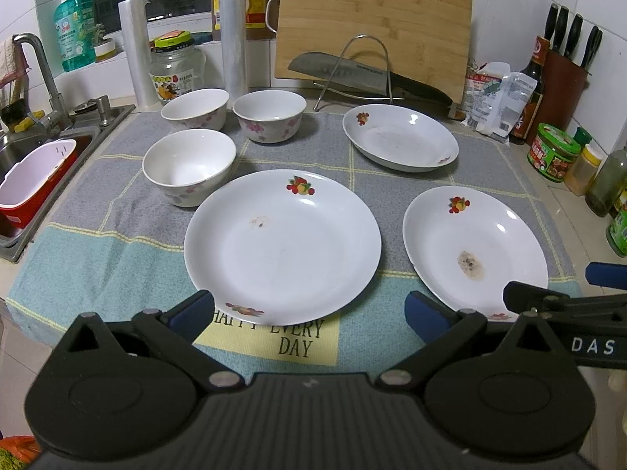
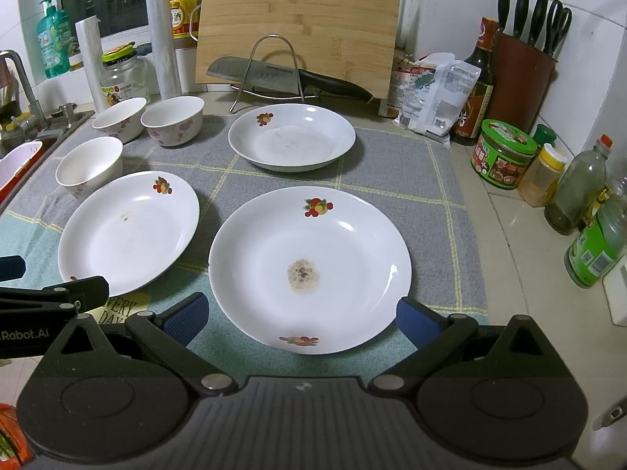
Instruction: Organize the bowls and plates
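left tongs (image 1: 309, 313) spread wide, holding nothing, lined up w/ the near rim of the left plate (image 1: 282, 243); right tongs (image 2: 301, 313) also wide apart & empty, facing the near rim of the right plate (image 2: 309, 266), which has a brown stain mid-dish. third plate (image 2: 292, 139) sits further back, well apart from both. three bowls (image 1: 188, 164) (image 1: 195, 107) (image 1: 269, 114) cluster at the back-left, near each other but none nested. all lie on a grey/teal mat (image 1: 117, 203) on the tabletop, sink (image 1: 23, 164) to the left. looks like the very start: nothing stacked yet, approach to a first pick. next prob needs one pair of tongs to drop low, slide fingers over & under a plate rim, pinch firm. glazed rims likely slick, so a shallow bite could slip.
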The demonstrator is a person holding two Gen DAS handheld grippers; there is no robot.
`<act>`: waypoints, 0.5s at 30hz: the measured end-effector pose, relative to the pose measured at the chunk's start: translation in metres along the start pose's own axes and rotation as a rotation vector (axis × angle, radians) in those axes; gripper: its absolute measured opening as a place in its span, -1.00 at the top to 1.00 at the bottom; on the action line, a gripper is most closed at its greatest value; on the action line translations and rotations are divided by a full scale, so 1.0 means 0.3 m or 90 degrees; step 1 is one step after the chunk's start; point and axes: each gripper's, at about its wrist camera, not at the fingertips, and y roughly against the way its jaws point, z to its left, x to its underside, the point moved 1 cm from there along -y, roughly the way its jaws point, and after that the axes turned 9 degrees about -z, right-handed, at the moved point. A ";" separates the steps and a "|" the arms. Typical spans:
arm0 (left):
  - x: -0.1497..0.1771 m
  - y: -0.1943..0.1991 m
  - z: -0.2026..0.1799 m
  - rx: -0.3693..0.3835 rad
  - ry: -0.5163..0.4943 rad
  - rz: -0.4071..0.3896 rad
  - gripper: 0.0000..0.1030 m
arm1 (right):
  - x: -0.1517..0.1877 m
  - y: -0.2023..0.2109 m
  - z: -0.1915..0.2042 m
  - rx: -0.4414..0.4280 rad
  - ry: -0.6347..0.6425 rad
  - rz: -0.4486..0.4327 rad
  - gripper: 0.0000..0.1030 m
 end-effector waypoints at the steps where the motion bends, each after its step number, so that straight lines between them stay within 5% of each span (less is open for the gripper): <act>1: 0.000 0.002 -0.001 0.000 0.000 -0.001 -0.99 | -0.001 0.000 0.000 0.000 0.000 0.000 -1.00; 15: -0.003 0.008 0.003 -0.001 0.002 -0.003 -0.99 | -0.003 0.001 0.001 -0.001 0.004 -0.005 -1.00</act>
